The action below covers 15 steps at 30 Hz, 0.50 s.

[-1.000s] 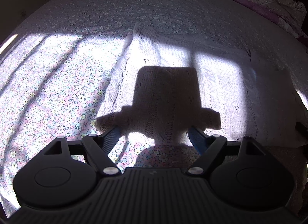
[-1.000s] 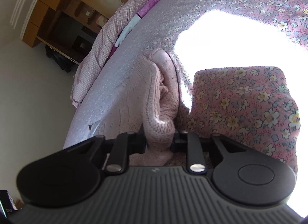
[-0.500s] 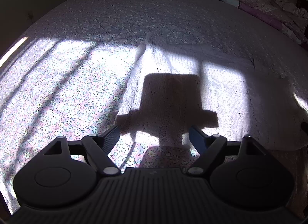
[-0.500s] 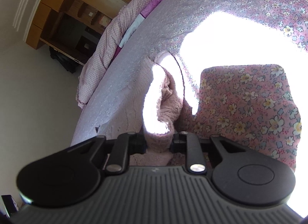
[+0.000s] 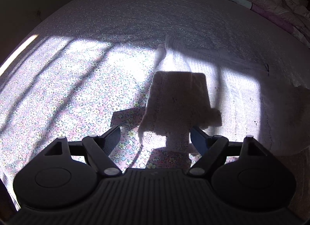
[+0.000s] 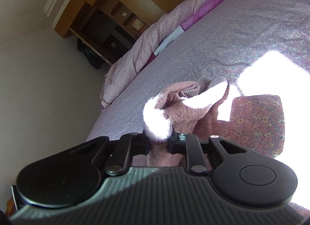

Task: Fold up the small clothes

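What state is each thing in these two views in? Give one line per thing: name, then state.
left gripper: open, holding nothing.
right gripper: shut on the knit garment.
knit garment: mostly spread on the bed, one bunched edge raised in the right gripper.
floral bedsheet: spread flat, part sunlit.
quilt: crumpled along the far edge.

I'm holding my black left tool (image 5: 156, 137) with its jaws spread wide, gripping nothing; my black right tool (image 6: 158, 144) is clamping pink knit fabric (image 6: 182, 112).
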Available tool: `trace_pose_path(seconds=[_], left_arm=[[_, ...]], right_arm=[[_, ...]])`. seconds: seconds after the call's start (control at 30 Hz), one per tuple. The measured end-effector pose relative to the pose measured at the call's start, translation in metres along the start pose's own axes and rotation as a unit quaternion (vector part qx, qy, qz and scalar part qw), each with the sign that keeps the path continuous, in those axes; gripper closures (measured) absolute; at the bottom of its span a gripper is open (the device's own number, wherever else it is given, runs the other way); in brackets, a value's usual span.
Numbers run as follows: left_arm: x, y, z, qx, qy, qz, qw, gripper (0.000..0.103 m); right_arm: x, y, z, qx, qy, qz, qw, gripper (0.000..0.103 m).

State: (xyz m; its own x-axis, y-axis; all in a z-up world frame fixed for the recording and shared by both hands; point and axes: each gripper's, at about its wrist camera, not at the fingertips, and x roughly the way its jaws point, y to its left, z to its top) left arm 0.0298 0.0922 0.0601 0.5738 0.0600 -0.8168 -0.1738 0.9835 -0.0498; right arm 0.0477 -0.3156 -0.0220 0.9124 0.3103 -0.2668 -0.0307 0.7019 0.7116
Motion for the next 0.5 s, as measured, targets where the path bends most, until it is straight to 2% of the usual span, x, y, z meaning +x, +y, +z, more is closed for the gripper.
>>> trace_pose_path(seconds=[0.5], left_arm=[[0.006,0.011,0.009,0.019,0.008,0.007,0.9998,0.019]], right_arm=[[0.027,0.048,0.005,-0.034,0.01,0.046,0.998,0.084]])
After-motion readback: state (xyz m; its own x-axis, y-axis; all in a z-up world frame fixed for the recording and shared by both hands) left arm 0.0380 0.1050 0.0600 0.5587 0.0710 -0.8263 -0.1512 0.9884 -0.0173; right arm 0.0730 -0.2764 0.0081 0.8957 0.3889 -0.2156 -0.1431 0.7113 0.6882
